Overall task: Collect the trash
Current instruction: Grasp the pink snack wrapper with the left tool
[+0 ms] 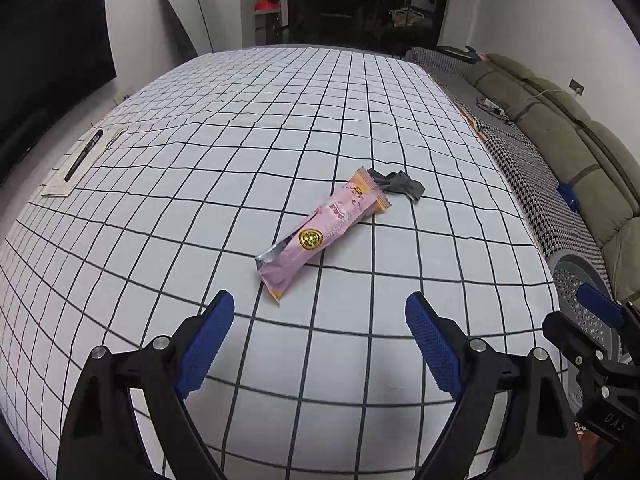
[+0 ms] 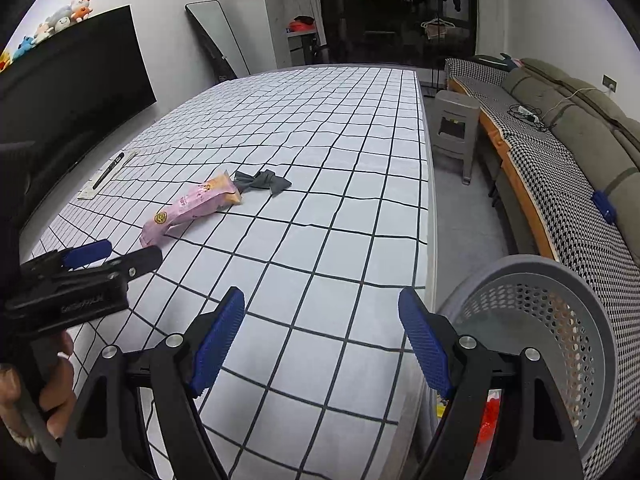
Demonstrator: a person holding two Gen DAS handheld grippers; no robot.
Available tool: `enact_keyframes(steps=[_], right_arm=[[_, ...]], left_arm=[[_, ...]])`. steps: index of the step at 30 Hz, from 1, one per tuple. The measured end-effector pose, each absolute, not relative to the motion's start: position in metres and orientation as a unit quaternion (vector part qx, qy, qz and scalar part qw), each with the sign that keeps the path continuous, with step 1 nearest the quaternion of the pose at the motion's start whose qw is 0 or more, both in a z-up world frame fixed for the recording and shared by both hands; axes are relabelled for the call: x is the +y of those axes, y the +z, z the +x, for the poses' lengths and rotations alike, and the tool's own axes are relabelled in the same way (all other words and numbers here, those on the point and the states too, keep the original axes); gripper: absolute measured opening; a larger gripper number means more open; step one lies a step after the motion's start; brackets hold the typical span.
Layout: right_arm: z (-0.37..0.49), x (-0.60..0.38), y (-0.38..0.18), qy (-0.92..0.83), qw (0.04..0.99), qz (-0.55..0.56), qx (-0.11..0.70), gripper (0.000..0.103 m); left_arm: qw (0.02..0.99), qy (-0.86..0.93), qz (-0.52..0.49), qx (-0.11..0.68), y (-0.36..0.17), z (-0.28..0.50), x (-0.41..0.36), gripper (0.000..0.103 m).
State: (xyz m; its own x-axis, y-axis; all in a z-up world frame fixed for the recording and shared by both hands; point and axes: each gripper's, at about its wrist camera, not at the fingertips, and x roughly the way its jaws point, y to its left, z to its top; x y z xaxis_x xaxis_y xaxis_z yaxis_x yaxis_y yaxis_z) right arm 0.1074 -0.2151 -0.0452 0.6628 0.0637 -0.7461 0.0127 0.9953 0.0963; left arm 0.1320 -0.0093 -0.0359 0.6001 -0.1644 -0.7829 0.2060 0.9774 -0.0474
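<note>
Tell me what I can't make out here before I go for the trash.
- Grey perforated plastic basket: contents mostly hidden by the right gripper, right wrist view.
- Pink snack wrapper: print too small, both views.
- Crumpled grey scrap: material unclear; the wrapper covers one end.
- Left gripper: open, empty.

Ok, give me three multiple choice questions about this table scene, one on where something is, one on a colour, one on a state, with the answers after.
1. Where does the grey cloth lie?
A. At the far end of the pink wrapper
B. In the basket
C. On the pen

2. What colour are the pads of the right gripper?
A. Red
B. Blue
C. Yellow

3. How is the left gripper?
A. Shut on the wrapper
B. Shut on the cloth
C. Open and holding nothing

Answers: 1 A, the cloth touches the wrapper's far end on the table. 2 B, both pads show blue. 3 C, its jaws stand apart with only tablecloth between them.
</note>
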Motion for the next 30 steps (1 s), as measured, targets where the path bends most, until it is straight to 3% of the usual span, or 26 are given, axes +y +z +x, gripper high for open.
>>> enact_keyframes(steps=[13,18,25,30], right_arm=[[0.124,-0.220,-0.056,0.013,0.902,0.055,0.429,0.076],[0.126,-0.216,-0.058,0.008,0.900,0.048,0.433,0.076],[0.132,-0.207,-0.059,0.003,0.900,0.033,0.434,0.076],[0.143,-0.202,-0.062,0.007,0.899,0.032,0.437,0.076]], left_arm=[[0.881,-0.102,0.065,0.458,-0.061,0.202,-0.018,0.085],[0.877,-0.118,0.049,0.463,-0.067,0.208,-0.015,0.072],[0.879,-0.137,0.048,0.454,-0.063,0.203,-0.017,0.036],[0.890,-0.136,0.047,0.432,-0.053,0.196,-0.014,0.030]])
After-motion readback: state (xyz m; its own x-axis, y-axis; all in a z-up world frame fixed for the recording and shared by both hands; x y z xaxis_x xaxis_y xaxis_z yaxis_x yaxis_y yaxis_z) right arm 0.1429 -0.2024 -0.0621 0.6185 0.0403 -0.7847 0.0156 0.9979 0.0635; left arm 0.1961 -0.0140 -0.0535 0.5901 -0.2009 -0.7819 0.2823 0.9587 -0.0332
